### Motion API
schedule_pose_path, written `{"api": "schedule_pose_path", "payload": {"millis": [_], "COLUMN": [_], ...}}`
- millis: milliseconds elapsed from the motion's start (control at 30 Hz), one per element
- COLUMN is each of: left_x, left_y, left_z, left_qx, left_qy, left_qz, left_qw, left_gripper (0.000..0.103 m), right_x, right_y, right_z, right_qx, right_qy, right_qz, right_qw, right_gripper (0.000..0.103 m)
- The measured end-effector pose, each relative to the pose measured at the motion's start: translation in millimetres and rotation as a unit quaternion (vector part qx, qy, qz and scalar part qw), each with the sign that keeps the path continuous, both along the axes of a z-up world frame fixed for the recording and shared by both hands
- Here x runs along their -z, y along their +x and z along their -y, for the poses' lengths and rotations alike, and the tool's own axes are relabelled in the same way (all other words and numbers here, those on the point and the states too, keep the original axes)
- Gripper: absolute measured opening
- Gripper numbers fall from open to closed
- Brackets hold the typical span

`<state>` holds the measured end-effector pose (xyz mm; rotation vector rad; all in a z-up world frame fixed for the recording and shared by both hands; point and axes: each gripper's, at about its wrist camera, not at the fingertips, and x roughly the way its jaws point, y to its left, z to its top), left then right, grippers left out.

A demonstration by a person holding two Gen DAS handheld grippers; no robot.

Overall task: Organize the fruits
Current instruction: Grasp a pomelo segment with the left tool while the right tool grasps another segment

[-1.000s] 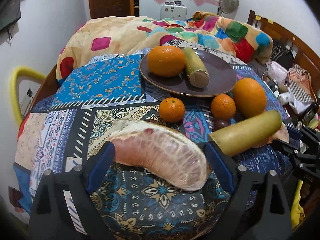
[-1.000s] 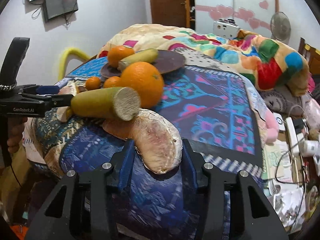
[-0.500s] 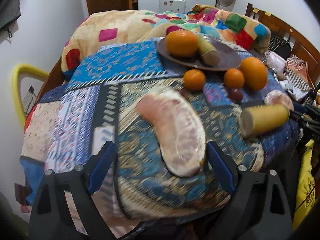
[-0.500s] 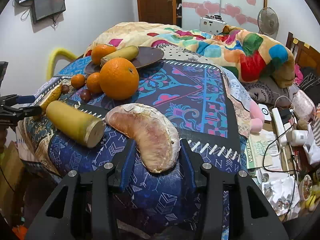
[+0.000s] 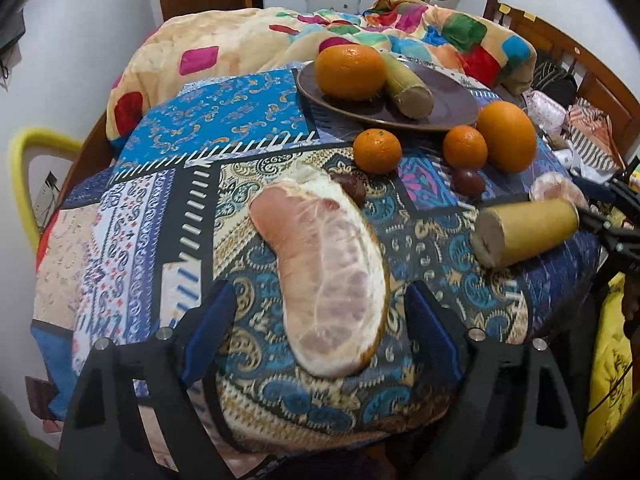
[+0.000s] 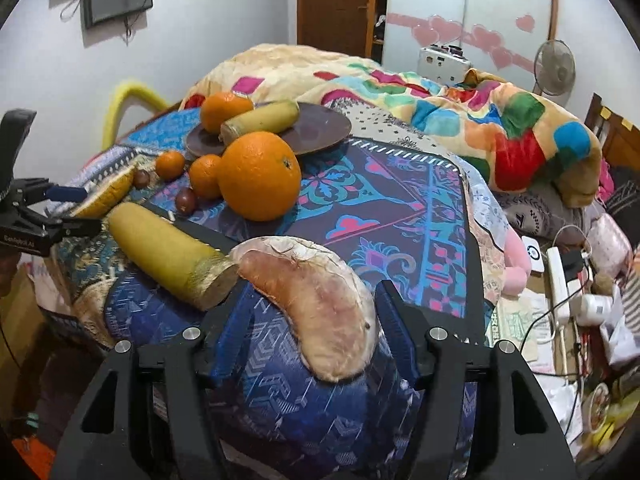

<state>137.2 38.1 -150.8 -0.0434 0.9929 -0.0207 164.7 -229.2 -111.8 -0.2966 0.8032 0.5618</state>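
**On the patterned quilt, two pomelo wedges between spread tongs**

Between the left gripper's (image 5: 320, 324) parted fingers lies one pomelo segment (image 5: 328, 276), untouched. The right gripper (image 6: 310, 322), equally spread, brackets another segment (image 6: 316, 304) beside a sugarcane piece (image 6: 168, 252).

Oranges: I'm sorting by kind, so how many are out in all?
4. One big orange on the plate, another big one beside it on the cloth, two small ones in front.
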Motion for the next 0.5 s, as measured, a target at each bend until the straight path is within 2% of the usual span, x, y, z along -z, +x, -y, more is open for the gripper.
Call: {"api": "schedule_pose_path", "payload": {"millis": [133,200,300,333,367,400,500], "left_x": [2,2,2,2,1,-2,-4], "left_y": [7,10,14,14,13,13,10], "left_z": [0,1,2,3,4,5,5], "left_qx": [0.002,0.003,-0.001,-0.001,0.001,0.004,0.013], "left_qy": [-0.002,-0.002,-0.003,-0.003,-0.002,0.001,0.005], "left_qz": [0.006,0.009,0.014,0.016,0.018,0.020,0.020], "left_qw": [1.0000,1.0000,0.9999,0.9999,0.9998,0.9998,0.9997], "left_gripper": [0.086,0.086,0.084,0.077,0.063,0.057,0.053], "right_x": [11,11,12,12,12,11,11], "right_y": [8,12,17,16,14,12,7], "right_z": [-6,-3,1,1,0,0,3], "right_qx": [-0.028,-0.030,-0.030,-0.027,-0.025,-0.024,-0.013], "right_qy": [-0.025,-0.017,0.002,0.005,0.005,0.006,0.023], "right_qz": [-0.014,-0.017,-0.026,-0.023,-0.016,-0.012,-0.011], "right_qw": [0.999,0.999,0.999,0.999,1.000,1.000,1.000], "right_gripper": [0.061,0.066,0.065,0.063,0.053,0.047,0.039]}}
